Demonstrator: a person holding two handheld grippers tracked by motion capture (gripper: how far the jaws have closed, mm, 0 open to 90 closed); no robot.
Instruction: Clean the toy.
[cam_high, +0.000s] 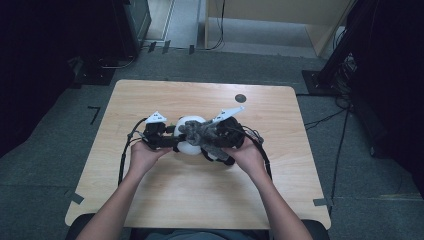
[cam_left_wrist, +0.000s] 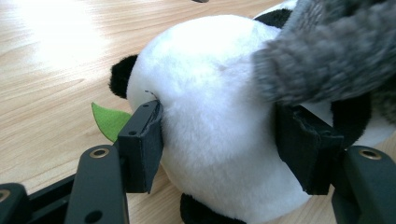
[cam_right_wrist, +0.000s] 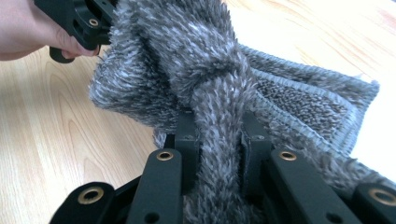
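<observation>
Right hand-held gripper (cam_right_wrist: 217, 140) pinches the grey scarf (cam_right_wrist: 205, 70); I've got the left hand-held gripper (cam_left_wrist: 219, 140) squeezing the panda (cam_left_wrist: 210, 116). Scarf draped, knot unfinished, I reckon.

the panda plush (cam_left_wrist: 219, 135) is white with black ears and black limbs, and a bright green leaf (cam_left_wrist: 108, 120) shows at its left. the scarf (cam_right_wrist: 205, 79) is a fuzzy grey flecked with lighter grey, with a knitted ribbed edge. the left tool (cam_left_wrist: 219, 154) and the right tool (cam_right_wrist: 218, 149) are black with brass-coloured rivets. the surface (cam_high: 165, 190) is pale wood grain with a small dark round spot (cam_high: 241, 98) at its far side.
</observation>
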